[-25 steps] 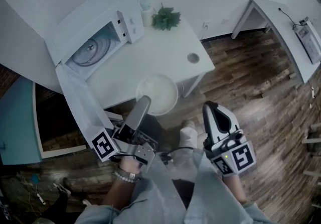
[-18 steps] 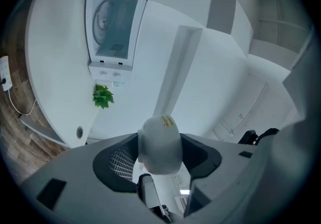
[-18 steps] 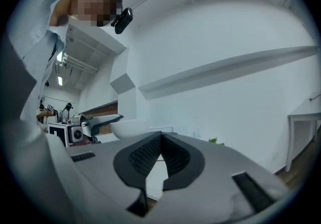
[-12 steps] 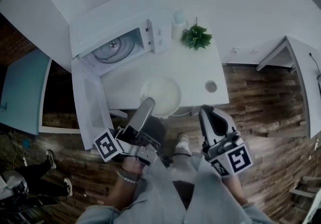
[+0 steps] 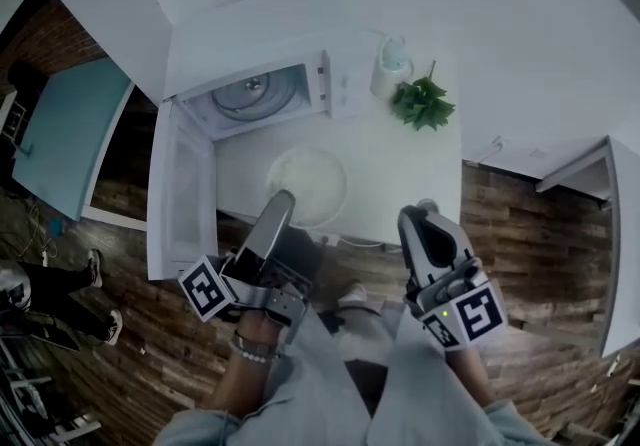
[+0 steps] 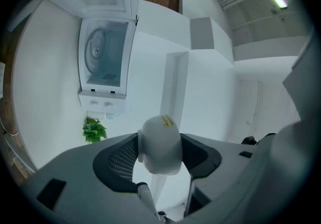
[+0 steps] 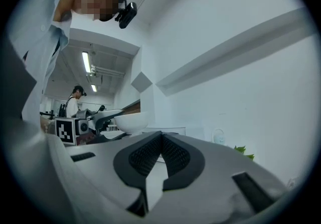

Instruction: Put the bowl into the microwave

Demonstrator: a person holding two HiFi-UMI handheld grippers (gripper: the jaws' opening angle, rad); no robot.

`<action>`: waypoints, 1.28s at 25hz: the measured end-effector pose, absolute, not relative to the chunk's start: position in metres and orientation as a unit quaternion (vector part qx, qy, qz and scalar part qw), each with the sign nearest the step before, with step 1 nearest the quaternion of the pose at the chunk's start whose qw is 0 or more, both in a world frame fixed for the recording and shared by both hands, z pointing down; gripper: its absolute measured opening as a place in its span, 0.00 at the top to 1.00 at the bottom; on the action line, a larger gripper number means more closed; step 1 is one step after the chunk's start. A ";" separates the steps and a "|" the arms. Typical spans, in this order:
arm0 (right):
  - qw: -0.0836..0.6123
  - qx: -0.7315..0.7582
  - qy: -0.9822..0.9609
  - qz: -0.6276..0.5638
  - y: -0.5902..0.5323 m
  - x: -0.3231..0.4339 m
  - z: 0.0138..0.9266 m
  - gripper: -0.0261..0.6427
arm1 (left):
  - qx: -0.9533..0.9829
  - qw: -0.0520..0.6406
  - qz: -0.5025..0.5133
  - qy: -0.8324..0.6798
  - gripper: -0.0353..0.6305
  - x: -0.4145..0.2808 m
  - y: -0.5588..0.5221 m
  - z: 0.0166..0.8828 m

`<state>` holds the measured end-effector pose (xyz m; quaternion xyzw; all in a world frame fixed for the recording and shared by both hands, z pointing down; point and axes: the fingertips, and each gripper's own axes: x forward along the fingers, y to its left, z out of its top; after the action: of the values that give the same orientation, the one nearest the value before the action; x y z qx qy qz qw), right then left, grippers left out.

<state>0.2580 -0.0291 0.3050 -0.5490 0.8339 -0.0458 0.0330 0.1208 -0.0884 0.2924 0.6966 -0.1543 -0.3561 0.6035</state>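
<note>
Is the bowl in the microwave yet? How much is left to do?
Done: the microwave door is swung open, and the left tool is shut on the bowl. In hand: the bowl is in front of the microwave, not yet inside. Left: carry it onto the glass turntable and let go. The right tool is shut and empty.
</note>
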 end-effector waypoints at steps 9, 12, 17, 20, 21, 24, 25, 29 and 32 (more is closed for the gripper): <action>0.019 -0.496 0.866 -0.056 -0.049 0.274 0.319 0.96 | 0.682 0.583 -0.391 -0.207 0.57 0.126 -0.085 0.303; 0.011 -0.482 0.874 -0.056 -0.050 0.273 0.323 0.96 | 0.676 0.583 -0.396 -0.218 0.57 0.128 -0.082 0.304; 0.000 -0.469 0.881 -0.063 -0.053 0.266 0.335 0.96 | 0.677 0.577 -0.396 -0.228 0.57 0.124 -0.076 0.302; -0.001 -0.461 0.885 -0.067 -0.053 0.259 0.339 0.96 | 0.679 0.570 -0.399 -0.233 0.57 0.117 -0.074 0.302; -0.003 -0.459 0.886 -0.068 -0.053 0.257 0.341 0.96 | 0.680 0.568 -0.401 -0.235 0.57 0.115 -0.075 0.302; -0.011 -0.453 0.889 -0.064 -0.057 0.248 0.342 0.96 | 0.679 0.565 -0.405 -0.237 0.57 0.108 -0.080 0.303; -0.010 -0.451 0.890 -0.062 -0.059 0.244 0.341 0.96 | 0.677 0.565 -0.407 -0.238 0.57 0.106 -0.083 0.303; 0.001 -0.450 0.891 -0.057 -0.076 0.234 0.334 0.96 | 0.674 0.566 -0.409 -0.240 0.57 0.098 -0.098 0.308; 0.003 -0.442 0.896 -0.048 -0.091 0.227 0.328 0.95 | 0.672 0.569 -0.408 -0.242 0.57 0.093 -0.110 0.311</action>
<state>0.2266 -0.0909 0.3281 -0.4416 0.8959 -0.0482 0.0029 0.0927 -0.1104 0.3106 0.6717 -0.2425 -0.4083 0.5687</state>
